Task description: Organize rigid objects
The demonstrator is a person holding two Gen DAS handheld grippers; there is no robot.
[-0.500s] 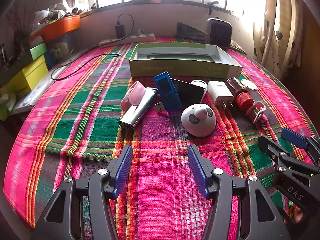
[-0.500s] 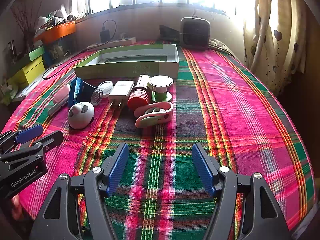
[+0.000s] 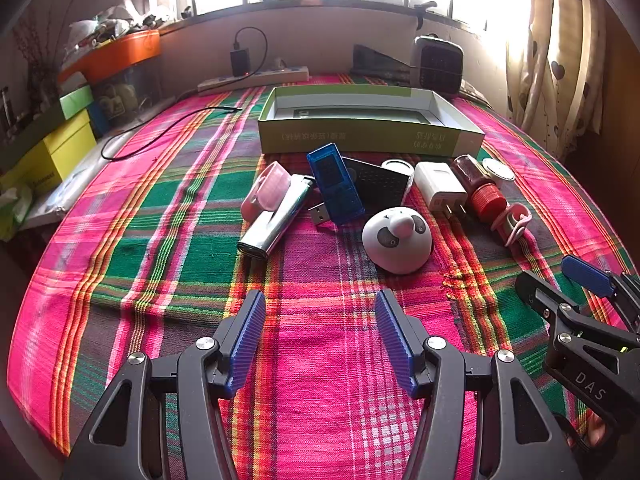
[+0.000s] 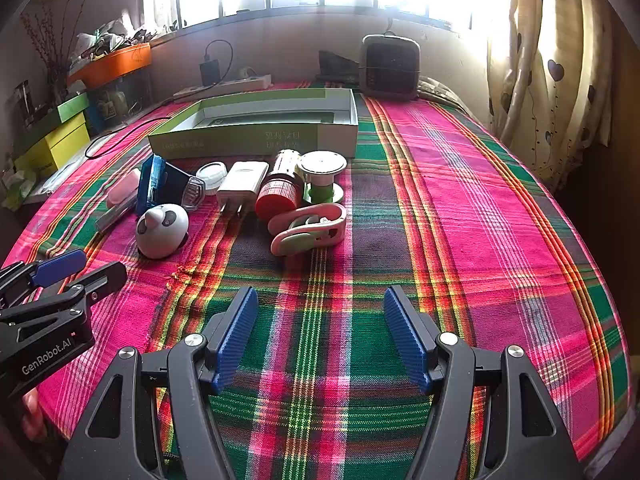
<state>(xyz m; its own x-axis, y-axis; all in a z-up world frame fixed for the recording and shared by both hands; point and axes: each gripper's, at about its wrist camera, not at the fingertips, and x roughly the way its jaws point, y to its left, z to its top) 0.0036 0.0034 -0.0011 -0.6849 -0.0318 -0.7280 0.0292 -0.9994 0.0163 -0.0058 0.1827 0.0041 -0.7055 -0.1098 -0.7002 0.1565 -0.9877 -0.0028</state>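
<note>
Ahead of both open, empty tongs, left tongs (image 3: 318,344) nearer, lay the panda dome (image 3: 397,239); right tongs (image 4: 320,338) farther.

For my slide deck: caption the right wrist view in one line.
Open right gripper hovers over the plaid cloth, short of small items clustered before an open green box.

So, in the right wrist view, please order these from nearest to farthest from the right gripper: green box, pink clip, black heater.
From the right gripper:
1. pink clip, just ahead, slightly left.
2. green box, behind the clutter, left of centre.
3. black heater, far end, below the window.
</note>
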